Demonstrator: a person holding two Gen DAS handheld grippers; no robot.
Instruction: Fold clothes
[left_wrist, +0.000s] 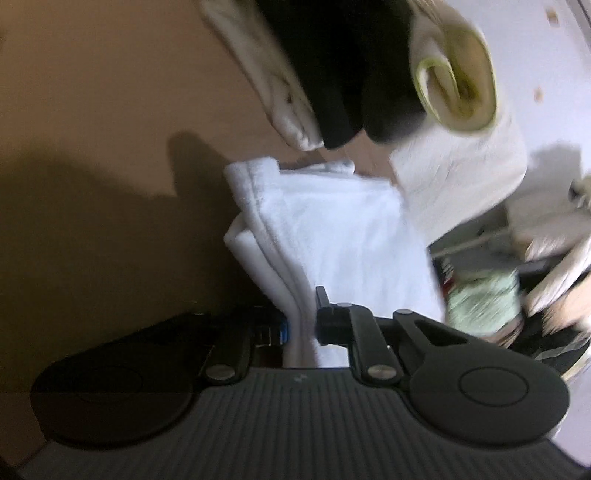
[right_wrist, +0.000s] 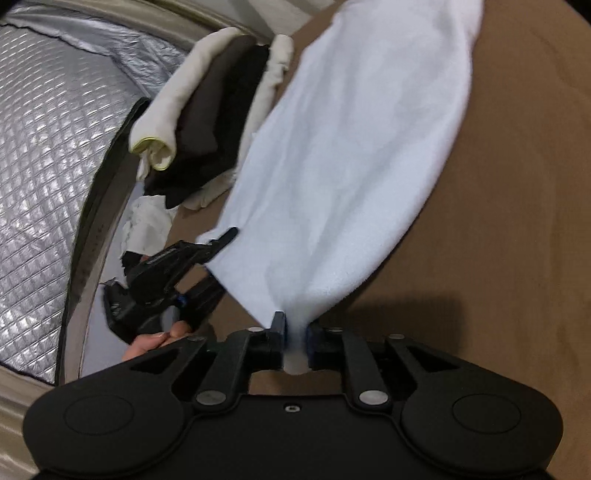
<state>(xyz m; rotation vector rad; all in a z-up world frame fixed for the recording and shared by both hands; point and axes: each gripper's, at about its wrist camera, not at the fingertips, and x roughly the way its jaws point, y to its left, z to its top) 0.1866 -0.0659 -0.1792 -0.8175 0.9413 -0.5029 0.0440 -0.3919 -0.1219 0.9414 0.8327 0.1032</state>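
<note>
Here both tongs (right_wrist: 295, 332) pinch the white cloth (right_wrist: 362, 147).

The brown surface (right_wrist: 517, 184) lay bare to the right of the white cloth (right_wrist: 351, 166), leaving open room there. To the left, a pile of folded clothes (right_wrist: 207, 122) and the quilted silver sheet (right_wrist: 48, 147) blocked the way.

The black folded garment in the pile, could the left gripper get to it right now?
Probably not yet: the left gripper is shut on the white cloth, which also lies between it and the black garment.
</note>
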